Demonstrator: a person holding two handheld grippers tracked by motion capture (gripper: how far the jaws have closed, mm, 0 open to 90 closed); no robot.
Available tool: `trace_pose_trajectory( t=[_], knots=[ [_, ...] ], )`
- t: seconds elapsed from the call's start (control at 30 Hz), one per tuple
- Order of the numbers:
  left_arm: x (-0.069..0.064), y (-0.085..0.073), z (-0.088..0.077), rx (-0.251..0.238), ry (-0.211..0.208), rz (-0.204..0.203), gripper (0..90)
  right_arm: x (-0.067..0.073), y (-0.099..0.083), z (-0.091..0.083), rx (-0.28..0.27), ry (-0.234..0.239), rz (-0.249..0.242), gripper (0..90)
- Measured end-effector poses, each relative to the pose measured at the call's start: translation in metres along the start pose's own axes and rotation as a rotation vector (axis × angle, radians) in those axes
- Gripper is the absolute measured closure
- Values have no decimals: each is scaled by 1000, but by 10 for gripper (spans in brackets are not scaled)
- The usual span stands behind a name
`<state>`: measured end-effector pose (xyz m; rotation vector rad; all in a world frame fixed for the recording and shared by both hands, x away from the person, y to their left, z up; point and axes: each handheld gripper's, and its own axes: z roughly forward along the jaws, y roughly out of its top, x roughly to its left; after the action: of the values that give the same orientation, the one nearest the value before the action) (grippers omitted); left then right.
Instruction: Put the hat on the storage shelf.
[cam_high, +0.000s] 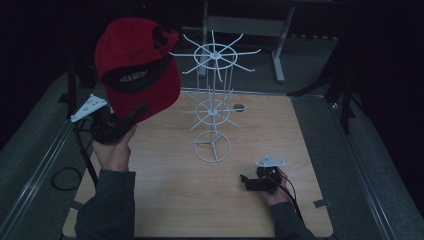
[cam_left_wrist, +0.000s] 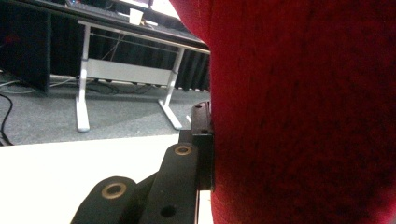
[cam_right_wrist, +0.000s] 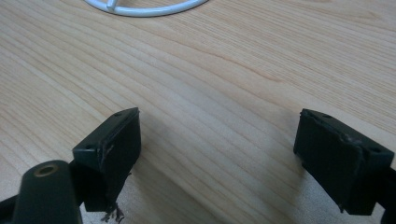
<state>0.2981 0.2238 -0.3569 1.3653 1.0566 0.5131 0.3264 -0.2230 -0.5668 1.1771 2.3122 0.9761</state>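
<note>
- Left claw clenched on red cap, held aloft at 10 o'clock from white wire rack.
- Right claw released, resting low over tabletop at 5 o'clock.
- Best carried level toward a top prong, crown opening first.
- Soft felt-like cloth; thin, springy spokes.

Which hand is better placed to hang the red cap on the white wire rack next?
Left, most likely. Its tongs are shut on the red cap, held up beside the white wire rack. The right tongs stand open and empty, low over the table, in front of the rack's base.
</note>
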Motion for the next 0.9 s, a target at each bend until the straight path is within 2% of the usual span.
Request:
trace_pose_trajectory(
  t=[0.23,0.6,0.9],
  knots=[
    [3,-13,-1,7,-18,1,840,0,0,0,-1,0,2,147],
    [7,-25,-5,-6,-37,3,840,0,0,0,-1,0,-1,147],
    [7,-37,-2,8,-53,-3,839,0,0,0,-1,0,-1,147]
  ],
)
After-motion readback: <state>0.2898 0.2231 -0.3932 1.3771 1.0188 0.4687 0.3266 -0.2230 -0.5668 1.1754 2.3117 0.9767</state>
